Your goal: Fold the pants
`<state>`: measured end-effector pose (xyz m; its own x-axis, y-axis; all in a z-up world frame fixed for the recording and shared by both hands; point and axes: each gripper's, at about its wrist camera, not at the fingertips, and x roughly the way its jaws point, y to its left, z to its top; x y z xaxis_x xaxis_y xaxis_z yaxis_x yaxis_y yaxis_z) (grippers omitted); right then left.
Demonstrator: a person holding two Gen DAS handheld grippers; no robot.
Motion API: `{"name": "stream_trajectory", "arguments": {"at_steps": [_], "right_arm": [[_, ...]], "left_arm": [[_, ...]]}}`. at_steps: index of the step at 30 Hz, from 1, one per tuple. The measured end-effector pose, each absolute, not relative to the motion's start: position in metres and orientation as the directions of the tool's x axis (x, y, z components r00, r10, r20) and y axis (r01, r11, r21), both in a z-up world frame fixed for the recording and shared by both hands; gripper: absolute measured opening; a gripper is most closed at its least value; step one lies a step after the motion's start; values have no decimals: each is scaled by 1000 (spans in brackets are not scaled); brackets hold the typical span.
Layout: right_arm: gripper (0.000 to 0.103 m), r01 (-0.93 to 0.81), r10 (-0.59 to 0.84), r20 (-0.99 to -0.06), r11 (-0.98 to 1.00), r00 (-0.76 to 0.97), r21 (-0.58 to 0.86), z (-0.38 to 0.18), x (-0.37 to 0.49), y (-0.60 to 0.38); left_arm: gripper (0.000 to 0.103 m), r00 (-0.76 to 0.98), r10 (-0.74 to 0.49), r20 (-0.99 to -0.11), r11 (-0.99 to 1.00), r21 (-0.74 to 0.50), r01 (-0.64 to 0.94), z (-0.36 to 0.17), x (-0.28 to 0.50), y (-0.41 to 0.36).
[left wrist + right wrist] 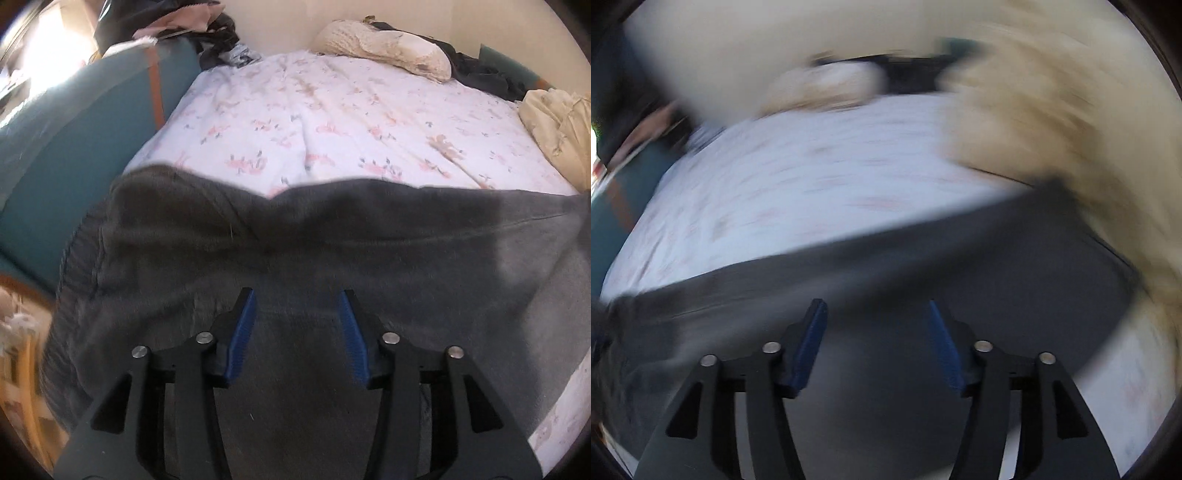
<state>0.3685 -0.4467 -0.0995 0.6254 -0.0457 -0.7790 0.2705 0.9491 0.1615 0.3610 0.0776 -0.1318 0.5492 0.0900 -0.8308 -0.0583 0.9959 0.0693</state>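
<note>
Dark grey pants lie spread across the near part of a bed with a white floral sheet. Their gathered waistband is at the left. My left gripper is open just above the grey cloth, holding nothing. In the blurred right wrist view the pants stretch across the bed in front of my right gripper, which is open and empty above them.
A teal headboard or sofa side borders the bed at the left. A cream pillow and dark clothes lie at the far end. A cream blanket is heaped at the right, also in the right wrist view.
</note>
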Motion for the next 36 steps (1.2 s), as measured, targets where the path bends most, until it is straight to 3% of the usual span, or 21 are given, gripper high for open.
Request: {"name": "stream_trajectory", "arguments": {"at_steps": [4,9,10,11,13,14,18,21,24,27,29,30,33,36], "right_arm": [[64,605,-123,-846,752,518,261,-137,335,-575],[63,687,-174,-848,676,501,267,-148,344,-621],[59,690,-185,-851,680,491,250,-150,349,-623],[39,694,-214,-858,690,467,205,-151,355,-622],[10,686,-290,-857,721,425,97,-148,364,-611],[0,684,-320,-850,727,418,63,-145,365,-605],[0,701,-476,-754,713,453,-29,-107,349,-582],[0,682,-417,-839,727,349,-78,-134,362,-589],[3,653,-346,-863,757,367,-25,-147,368,-591],[20,644,-235,-843,748,484,161,-136,352,-590],[62,625,-152,-800,713,581,318,-134,334,-585],[66,608,-96,-779,686,620,399,-137,326,-582],[64,528,169,-700,542,693,653,-169,321,-564],[63,510,222,-721,574,657,641,-189,358,-557]], "left_arm": [[43,502,114,-857,992,75,-98,-144,351,75],[45,438,169,-883,982,115,-147,-169,345,78],[45,446,177,-878,980,116,-159,-173,342,78],[45,455,194,-869,977,132,-166,-173,339,74],[45,443,232,-866,968,159,-196,-173,341,69],[45,429,238,-871,963,154,-223,-173,343,69],[45,408,239,-881,958,147,-245,-174,350,69],[48,407,271,-872,957,198,-214,-176,357,61],[48,382,269,-884,957,201,-209,-172,363,59],[50,372,218,-902,968,151,-201,-165,364,65],[52,385,176,-906,976,109,-189,-160,360,69],[52,399,155,-904,979,87,-183,-157,358,70],[52,447,120,-887,981,36,-192,-144,346,80],[52,477,98,-873,978,-4,-208,-126,331,89]]}}
